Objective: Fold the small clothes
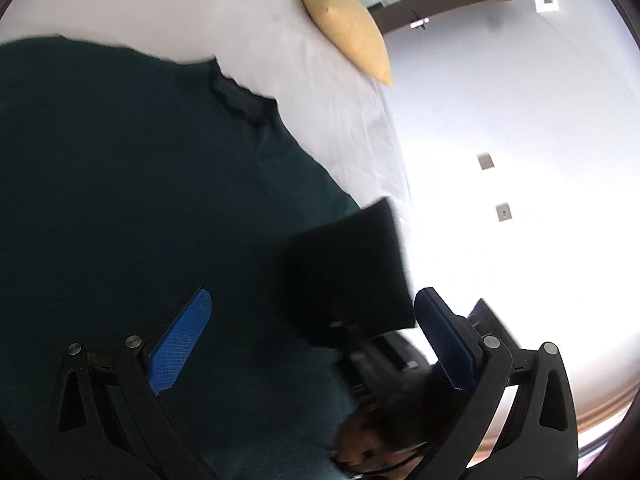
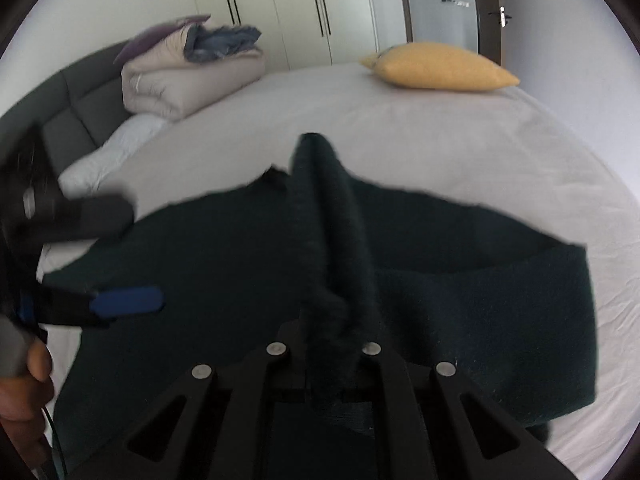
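Note:
A dark green knit garment point(image 1: 132, 200) lies spread on a white bed sheet point(image 1: 320, 80). It also shows in the right wrist view point(image 2: 224, 256). My left gripper point(image 1: 316, 316) is open, its blue pads wide apart just above the cloth. It also shows at the left of the right wrist view point(image 2: 124, 300). My right gripper point(image 2: 326, 332) is shut on a raised fold of the garment point(image 2: 332, 232), which hides its pads. The right gripper's dark body point(image 1: 352, 276) shows blurred in the left wrist view.
A yellow pillow point(image 2: 440, 66) lies at the bed's far side, also in the left wrist view point(image 1: 348, 24). Folded bedding point(image 2: 188, 76) and a white pillow point(image 2: 108, 152) sit by the dark headboard point(image 2: 76, 108). Wardrobe doors point(image 2: 300, 8) stand behind.

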The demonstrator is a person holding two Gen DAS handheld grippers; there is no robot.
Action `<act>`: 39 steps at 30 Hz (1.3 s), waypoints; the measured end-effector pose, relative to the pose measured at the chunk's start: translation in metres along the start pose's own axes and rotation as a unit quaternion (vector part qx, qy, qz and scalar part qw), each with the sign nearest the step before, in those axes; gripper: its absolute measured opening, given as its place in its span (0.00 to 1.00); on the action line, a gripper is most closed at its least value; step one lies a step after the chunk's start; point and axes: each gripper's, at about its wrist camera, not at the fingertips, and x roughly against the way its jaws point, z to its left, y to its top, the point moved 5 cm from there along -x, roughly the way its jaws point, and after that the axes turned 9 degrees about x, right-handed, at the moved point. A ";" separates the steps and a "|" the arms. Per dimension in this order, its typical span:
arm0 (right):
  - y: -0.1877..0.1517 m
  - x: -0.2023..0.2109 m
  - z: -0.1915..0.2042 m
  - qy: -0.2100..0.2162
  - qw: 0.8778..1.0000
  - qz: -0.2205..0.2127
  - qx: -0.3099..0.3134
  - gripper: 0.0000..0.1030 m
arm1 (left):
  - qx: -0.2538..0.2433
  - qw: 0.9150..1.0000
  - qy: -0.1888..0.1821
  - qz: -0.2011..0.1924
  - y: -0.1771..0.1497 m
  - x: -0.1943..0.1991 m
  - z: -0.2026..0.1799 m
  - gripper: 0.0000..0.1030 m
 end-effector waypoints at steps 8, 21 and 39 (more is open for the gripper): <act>-0.016 -0.011 0.019 -0.049 0.996 0.008 0.073 0.09 | -0.010 0.998 0.012 0.055 0.021 -0.042 -0.016 1.00; -0.025 -0.016 0.054 -0.102 0.984 0.005 0.148 0.09 | -0.001 0.994 0.065 0.086 0.016 -0.055 0.010 0.15; -0.076 0.036 -0.085 0.134 0.932 -0.054 -0.333 0.77 | -0.056 0.990 0.124 -0.038 0.077 0.034 0.023 0.06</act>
